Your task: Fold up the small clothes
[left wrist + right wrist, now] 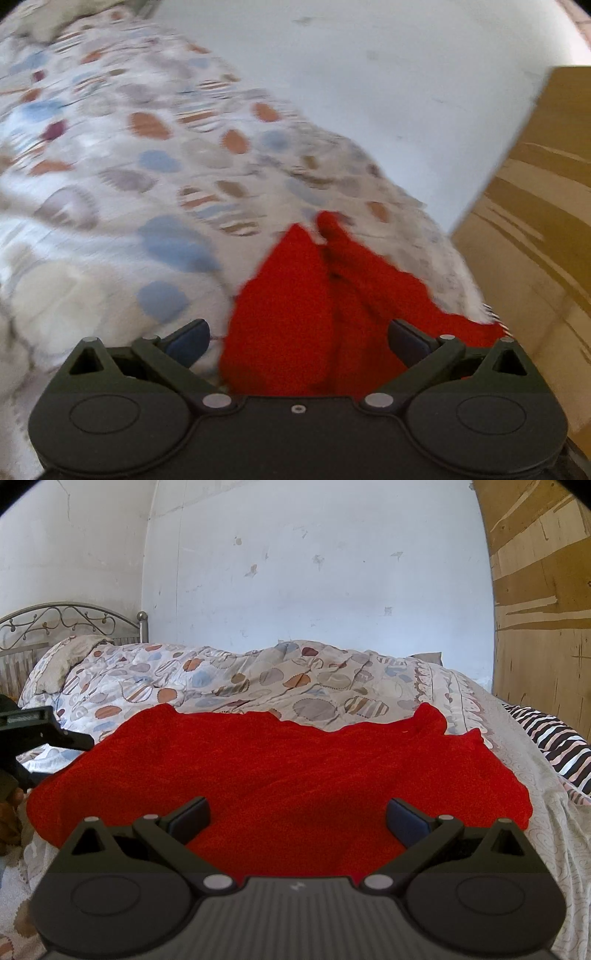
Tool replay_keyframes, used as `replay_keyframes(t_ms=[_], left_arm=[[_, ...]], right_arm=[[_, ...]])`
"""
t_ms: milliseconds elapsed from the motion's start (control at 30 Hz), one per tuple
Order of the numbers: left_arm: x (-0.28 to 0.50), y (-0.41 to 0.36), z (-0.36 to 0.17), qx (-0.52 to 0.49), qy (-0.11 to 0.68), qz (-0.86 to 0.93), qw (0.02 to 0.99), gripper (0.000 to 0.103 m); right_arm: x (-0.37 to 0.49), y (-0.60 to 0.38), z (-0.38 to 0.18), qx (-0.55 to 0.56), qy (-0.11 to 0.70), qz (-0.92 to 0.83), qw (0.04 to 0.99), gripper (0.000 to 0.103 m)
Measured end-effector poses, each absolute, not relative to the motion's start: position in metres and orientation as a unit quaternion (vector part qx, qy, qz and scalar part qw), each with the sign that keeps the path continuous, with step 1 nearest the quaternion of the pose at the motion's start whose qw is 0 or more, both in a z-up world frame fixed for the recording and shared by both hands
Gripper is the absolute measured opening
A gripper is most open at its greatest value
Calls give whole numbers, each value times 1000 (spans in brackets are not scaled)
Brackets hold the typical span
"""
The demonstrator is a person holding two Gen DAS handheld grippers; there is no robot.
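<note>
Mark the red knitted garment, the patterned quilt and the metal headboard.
Red knitted garment (280,771): right wrist view, middle of the spread cloth.
Patterned quilt with coloured ovals (258,675): right wrist view, rumpled top behind the garment.
Metal scrollwork headboard (70,618): right wrist view, curved top rail.
</note>
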State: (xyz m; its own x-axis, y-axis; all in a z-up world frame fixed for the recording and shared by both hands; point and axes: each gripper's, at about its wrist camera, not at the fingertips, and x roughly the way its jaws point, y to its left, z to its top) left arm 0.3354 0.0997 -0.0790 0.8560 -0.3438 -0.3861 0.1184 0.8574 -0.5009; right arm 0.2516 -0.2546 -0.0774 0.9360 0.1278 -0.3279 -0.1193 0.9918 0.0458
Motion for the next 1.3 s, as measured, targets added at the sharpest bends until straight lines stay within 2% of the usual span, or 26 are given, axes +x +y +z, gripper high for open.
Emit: replay_keyframes(t_ms=[67, 133, 267, 333, 367, 433, 533, 633, 800, 933, 1067, 1300], left_arm=[[340, 93, -77, -220, 249, -133, 934, 101], [345, 89, -79, -209, 274, -130, 930, 90], [348, 88, -80, -203, 302, -107, 925, 76], [346, 88, -77, -209, 308, -108, 922, 60], [345, 87, -75, -211, 310, -107, 921, 55], [343, 83, -67, -206, 315, -104, 921, 37], [344, 73, -54, -187, 324, -89, 923, 25], [342, 68, -45, -192, 328, -70, 922, 20], [339, 58, -21, -206, 322, -52, 923, 18], [334, 30, 13, -165, 297, -67, 938, 17], [331, -18, 50, -103, 276, -104, 950, 16], [322, -126, 85, -19, 254, -178, 951, 16]], right_arm=[[252, -255, -77, 13, 167, 63, 984, 103], [251, -255, -78, 13, 167, 63, 984, 103], [251, -255, -77, 12, 167, 62, 984, 103], [251, -255, -78, 13, 166, 63, 984, 103], [251, -255, -77, 13, 166, 64, 984, 103], [251, -255, -78, 13, 166, 63, 984, 103], [251, -255, -78, 12, 165, 61, 984, 103], [249, -252, -75, 9, 162, 56, 985, 103], [254, -254, -68, 15, 181, 62, 981, 103], [251, -259, -53, 26, 188, 52, 981, 103], [226, -276, -42, 28, 164, 18, 986, 103], [181, -335, -46, 81, 189, -89, 975, 103]])
